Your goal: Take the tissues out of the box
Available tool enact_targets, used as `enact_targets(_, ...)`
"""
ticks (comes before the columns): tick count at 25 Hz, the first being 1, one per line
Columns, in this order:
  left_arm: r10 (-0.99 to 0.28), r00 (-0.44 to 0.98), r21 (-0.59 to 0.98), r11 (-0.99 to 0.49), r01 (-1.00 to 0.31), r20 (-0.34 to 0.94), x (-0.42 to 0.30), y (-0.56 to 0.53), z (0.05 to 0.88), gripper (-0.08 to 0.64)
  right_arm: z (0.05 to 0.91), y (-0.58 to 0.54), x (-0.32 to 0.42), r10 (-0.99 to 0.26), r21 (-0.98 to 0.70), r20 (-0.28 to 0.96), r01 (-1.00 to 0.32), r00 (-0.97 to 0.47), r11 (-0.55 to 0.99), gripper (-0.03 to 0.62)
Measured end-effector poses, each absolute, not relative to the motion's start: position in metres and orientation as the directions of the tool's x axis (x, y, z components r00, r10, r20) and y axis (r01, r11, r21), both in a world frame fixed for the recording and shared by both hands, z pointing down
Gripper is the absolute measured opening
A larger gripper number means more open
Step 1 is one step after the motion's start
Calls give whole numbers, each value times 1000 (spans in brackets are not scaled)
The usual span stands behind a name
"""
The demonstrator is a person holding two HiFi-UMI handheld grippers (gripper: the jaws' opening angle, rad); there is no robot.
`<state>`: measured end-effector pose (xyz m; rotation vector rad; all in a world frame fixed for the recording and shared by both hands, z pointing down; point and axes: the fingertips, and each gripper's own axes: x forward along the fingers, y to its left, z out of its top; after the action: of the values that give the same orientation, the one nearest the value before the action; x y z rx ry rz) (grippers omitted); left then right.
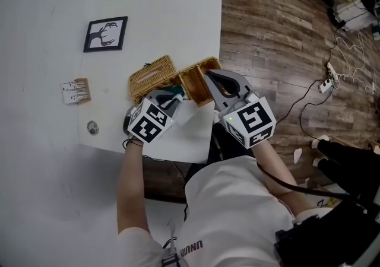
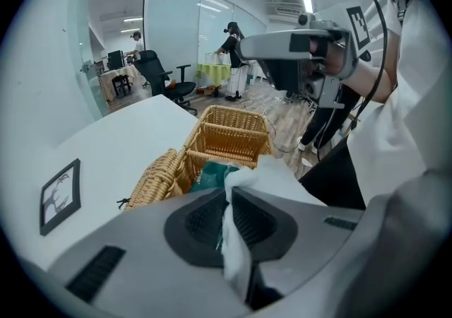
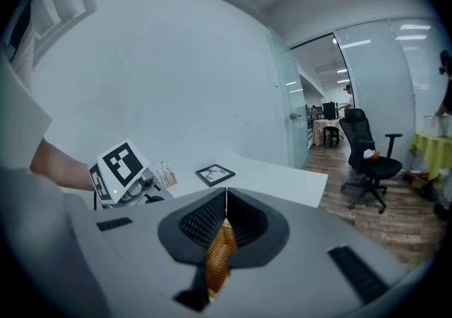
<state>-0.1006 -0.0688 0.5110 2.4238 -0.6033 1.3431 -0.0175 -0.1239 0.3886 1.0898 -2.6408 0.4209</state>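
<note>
My left gripper (image 1: pixel 173 98) has its jaws pinched on a fold of white tissue (image 2: pixel 263 177) that rises from the teal pack (image 2: pixel 210 172) inside the open wicker box (image 1: pixel 196 80). The box sits toward 4 o'clock on the tabletop (image 1: pixel 160 16), close against the edge. My right gripper (image 1: pixel 209 76) is pressed shut on the box's wicker wall at its 3 o'clock side. I judge tearing to be the main risk, because only a thin fold sits between the pads and a quick or skewed pull could leave most of the sheet in the pack. If the sheet sticks, the whole pack may ride up with it. The box looks light, so if the right-hand hold slips off the weave, the pull could drag or tip it over the edge at 3 o'clock. The lid (image 1: pixel 153 75), lying open at the box's 9 o'clock, looks out of the way.
</note>
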Motion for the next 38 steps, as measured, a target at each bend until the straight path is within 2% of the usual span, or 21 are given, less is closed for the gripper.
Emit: enact_targets(38,-369,505,-28,-827,-562,780,-115,-60,446,23,386,-118,-19,-643,-171,331,-713,-691,680,20)
